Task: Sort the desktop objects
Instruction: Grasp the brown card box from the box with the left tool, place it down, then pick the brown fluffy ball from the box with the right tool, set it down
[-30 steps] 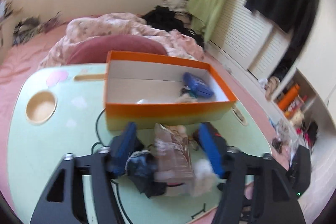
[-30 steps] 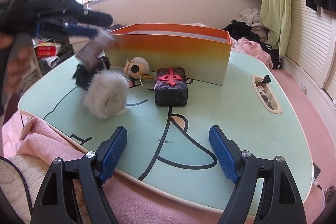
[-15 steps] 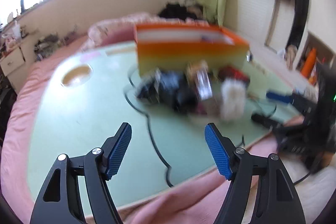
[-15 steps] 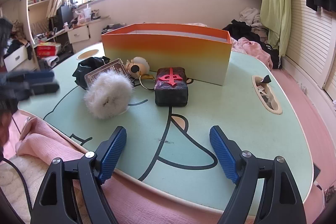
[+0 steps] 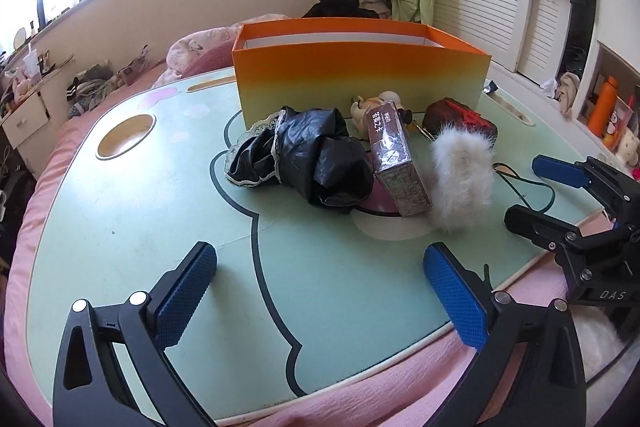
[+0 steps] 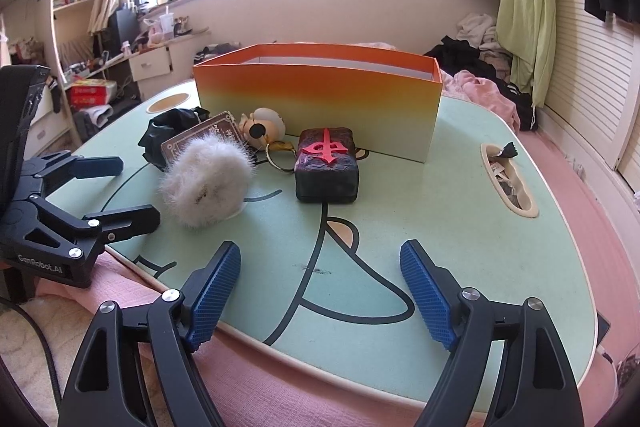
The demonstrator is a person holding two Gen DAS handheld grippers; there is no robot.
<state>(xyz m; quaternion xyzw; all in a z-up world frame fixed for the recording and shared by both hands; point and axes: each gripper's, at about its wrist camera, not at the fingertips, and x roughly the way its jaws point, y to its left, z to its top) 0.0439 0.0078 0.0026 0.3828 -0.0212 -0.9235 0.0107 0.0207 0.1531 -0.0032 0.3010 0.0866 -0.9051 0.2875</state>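
An orange box [image 5: 360, 75] stands on the green table [image 5: 140, 227]. In front of it lie a black lace-edged cloth [image 5: 316, 159], a brown card box [image 5: 394, 155], a white fluffy ball [image 5: 460, 179], a dark block with a red character [image 6: 326, 167] and a small doll-head keychain [image 6: 264, 125]. My left gripper [image 5: 320, 267] hovers over the near table edge, short of the pile. Its jaws are opening and hold nothing. My right gripper [image 6: 320, 259] stands open and empty at the front edge, short of the dark block.
A round cup hole [image 5: 126, 135] is sunk into the table's far left, and a long slot [image 6: 508, 179] with small items into its right side. Pink bedding [image 5: 360, 399] surrounds the table. Each gripper shows at the edge of the other's view.
The left gripper let go of the brown card box, which now lies on the pile. It drew back and down to the near table edge with its jaws wider. The right gripper stayed still.
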